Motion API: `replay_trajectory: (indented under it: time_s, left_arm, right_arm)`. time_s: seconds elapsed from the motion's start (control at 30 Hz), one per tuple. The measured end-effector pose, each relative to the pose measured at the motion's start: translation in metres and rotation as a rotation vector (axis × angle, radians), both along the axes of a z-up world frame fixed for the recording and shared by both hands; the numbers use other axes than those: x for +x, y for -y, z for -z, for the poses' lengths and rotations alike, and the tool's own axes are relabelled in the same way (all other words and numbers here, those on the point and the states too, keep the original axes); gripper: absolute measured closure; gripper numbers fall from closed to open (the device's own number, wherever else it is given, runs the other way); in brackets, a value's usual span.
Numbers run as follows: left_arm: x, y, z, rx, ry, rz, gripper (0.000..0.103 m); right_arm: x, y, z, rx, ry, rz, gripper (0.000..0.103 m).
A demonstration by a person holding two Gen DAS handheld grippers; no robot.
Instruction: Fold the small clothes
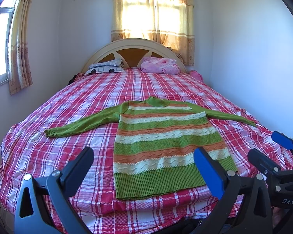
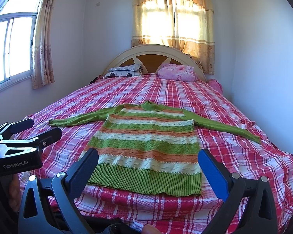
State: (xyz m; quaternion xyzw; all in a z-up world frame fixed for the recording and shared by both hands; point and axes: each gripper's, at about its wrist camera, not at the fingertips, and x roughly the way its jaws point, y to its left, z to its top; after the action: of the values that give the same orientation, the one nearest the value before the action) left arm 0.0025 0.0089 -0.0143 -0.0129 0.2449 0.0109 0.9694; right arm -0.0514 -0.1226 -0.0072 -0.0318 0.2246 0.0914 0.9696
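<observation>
A small knitted sweater (image 1: 166, 142) (image 2: 146, 146) with green, orange and cream stripes lies flat on the bed, hem toward me, both green sleeves spread out sideways. My left gripper (image 1: 144, 156) is open, held above the foot of the bed just before the hem, with nothing between its fingers. My right gripper (image 2: 148, 159) is open too, hovering near the hem and holding nothing. Each gripper shows in the other's view: the right gripper (image 1: 269, 148) at the right edge, the left gripper (image 2: 39, 126) at the left edge.
The bed (image 1: 87, 101) wears a red and white plaid sheet. Two pillows (image 1: 160, 65) lie against the arched headboard (image 1: 132, 46). Walls stand close on both sides, with curtained windows (image 2: 171, 19) behind and on the left.
</observation>
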Motion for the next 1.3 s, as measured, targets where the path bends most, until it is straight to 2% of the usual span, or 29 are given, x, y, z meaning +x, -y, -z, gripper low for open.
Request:
replay_trajectory:
  time_s: [0.8, 1.13, 1.3]
  left_arm:
    - [0.005, -0.004, 0.012, -0.009, -0.027, -0.009, 0.000]
    - [0.028, -0.010, 0.027, -0.023, -0.088, -0.001, 0.000]
    - [0.042, -0.010, 0.042, 0.002, -0.125, 0.012, 0.000]
  right_arm:
    - [0.003, 0.003, 0.003, 0.005, -0.011, -0.002, 0.001]
    - [0.023, 0.013, 0.014, 0.000, -0.038, -0.003, 0.001]
    - [0.038, 0.020, 0.028, -0.002, -0.062, -0.020, 0.001]
